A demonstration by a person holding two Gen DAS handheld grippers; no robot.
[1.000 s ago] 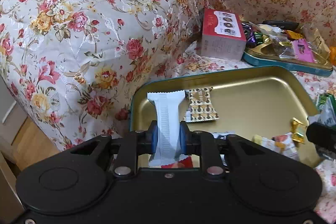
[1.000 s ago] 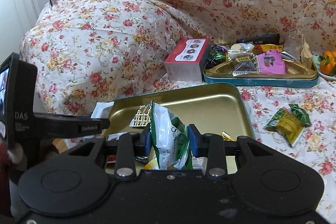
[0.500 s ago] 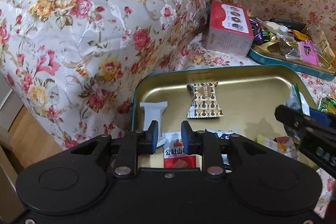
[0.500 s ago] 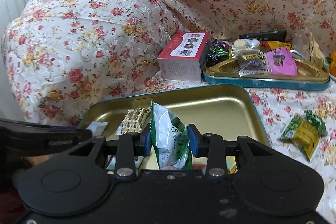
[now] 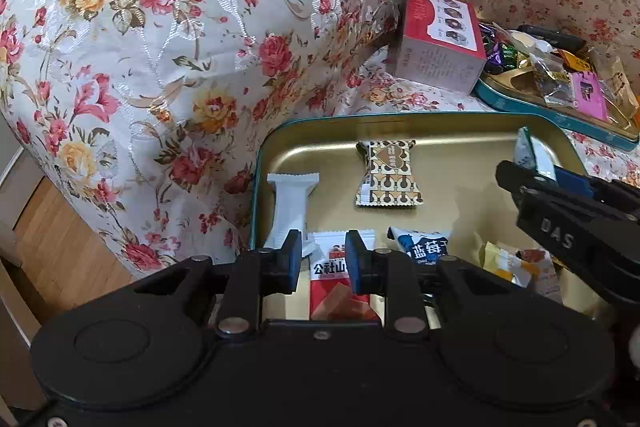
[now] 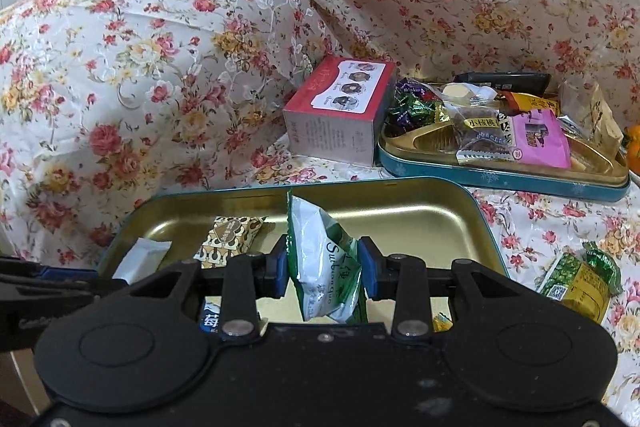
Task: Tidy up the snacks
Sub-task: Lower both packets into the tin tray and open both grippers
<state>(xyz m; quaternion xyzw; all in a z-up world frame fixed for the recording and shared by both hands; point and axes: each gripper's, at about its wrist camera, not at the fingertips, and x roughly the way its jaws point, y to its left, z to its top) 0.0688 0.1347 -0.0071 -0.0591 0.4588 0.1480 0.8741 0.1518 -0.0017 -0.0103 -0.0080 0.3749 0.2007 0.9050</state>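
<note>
Two trays: gold tray [image 5: 472, 135] with teal rim at lower centre of both views; second gold tray [image 6: 500, 177] at right, heaped with mixed sweets.
Floral cover [image 5: 160, 27]: fills left and top of both frames, draped over a rounded bulge.
White bar wrapper [image 5: 290, 205]: flat along left edge of near tray, just left of left gripper's fingers in left view.
Left gripper [image 5: 322, 261]: low centre of left view, jaws spread, nothing between them; hovers above near edge of tray.
Red packet [image 5: 340, 279]: directly under gap of left gripper, lying in tray, Chinese print on top.
Brown patterned packet [image 5: 390, 173]: flat at middle of tray floor, apart from both grippers.
Blue packet [image 5: 424, 247]: just right of red packet, near tray's front edge.
Red box [image 6: 340, 115]: upper centre, on cover, touching or just beside left end of far tray.
Right gripper [image 6: 324, 267]: low centre of right view, jaws pressed onto green-and-white snack bag [image 6: 326, 263]; in left view enters from right edge.
Snack bag place: held upright above middle of near tray, not resting on floor.
Yellow and orange wrappers [image 5: 516, 263]: right front part of tray, partly hidden by right gripper.
Green-yellow packet [image 6: 580, 279]: lower right of right view, on cover outside tray.
</note>
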